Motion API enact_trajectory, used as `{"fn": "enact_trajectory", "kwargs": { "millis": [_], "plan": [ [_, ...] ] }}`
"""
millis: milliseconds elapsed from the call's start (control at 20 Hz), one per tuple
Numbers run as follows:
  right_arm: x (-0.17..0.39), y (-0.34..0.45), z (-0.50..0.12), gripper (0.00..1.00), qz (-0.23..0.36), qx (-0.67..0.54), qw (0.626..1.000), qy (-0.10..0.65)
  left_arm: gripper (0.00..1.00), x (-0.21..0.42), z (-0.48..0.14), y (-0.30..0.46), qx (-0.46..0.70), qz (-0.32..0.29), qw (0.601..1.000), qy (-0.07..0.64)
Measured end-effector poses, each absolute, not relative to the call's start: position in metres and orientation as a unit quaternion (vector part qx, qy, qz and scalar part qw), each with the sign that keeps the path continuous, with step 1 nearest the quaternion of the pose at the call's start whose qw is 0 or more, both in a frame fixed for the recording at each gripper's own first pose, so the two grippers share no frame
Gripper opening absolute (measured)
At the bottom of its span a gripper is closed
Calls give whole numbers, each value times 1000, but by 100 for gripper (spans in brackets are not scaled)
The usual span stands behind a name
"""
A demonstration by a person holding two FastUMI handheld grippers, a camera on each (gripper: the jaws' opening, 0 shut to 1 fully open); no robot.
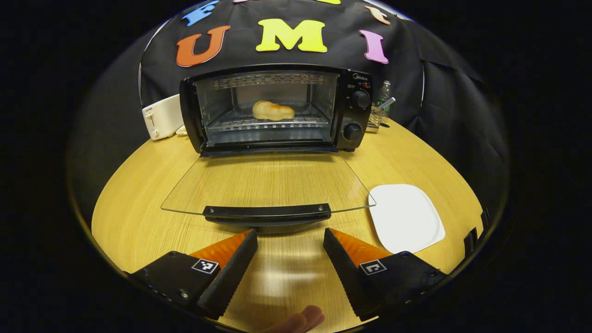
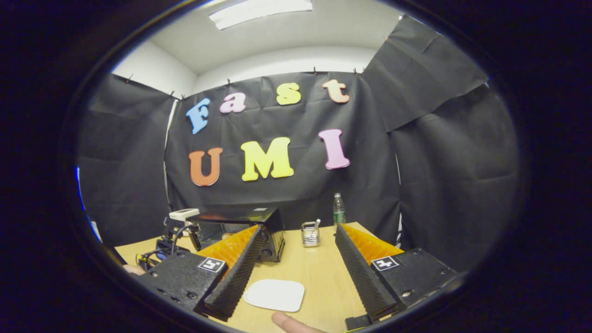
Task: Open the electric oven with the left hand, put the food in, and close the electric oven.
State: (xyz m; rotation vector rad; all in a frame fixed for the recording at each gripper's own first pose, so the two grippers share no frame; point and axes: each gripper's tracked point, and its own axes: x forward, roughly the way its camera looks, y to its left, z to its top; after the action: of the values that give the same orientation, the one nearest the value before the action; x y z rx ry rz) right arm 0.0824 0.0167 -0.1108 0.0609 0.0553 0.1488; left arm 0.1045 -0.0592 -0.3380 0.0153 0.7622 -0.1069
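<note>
Oven (image 1: 273, 111) door handle (image 1: 268, 213) (door down) lies just beyond left gripper (image 1: 290, 245).

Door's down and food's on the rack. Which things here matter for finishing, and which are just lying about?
For the job:
oven
its open glass door and door handle
food on the rack
left gripper, open before the handle

Lying about:
white plate
toaster
bottle
metal holder
right gripper, open

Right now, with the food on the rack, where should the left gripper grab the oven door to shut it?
Take the black handle bar at the front edge of the flat-lying glass door. The left gripper sits open just before it; come in straight, one finger above and one below, then lift.
</note>
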Motion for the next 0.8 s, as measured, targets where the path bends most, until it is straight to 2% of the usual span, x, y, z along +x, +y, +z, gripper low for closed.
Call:
{"fn": "enact_trajectory", "kwargs": {
  "millis": [400,800],
  "plan": [
    [84,-5,-102,96,70,59,996,16,93,107,-344,-55,0,-37,906,422],
    [86,-20,-99,96,59,73,995,11,93,111,-336,-50,-3,-21,906,424]
  ]
}}
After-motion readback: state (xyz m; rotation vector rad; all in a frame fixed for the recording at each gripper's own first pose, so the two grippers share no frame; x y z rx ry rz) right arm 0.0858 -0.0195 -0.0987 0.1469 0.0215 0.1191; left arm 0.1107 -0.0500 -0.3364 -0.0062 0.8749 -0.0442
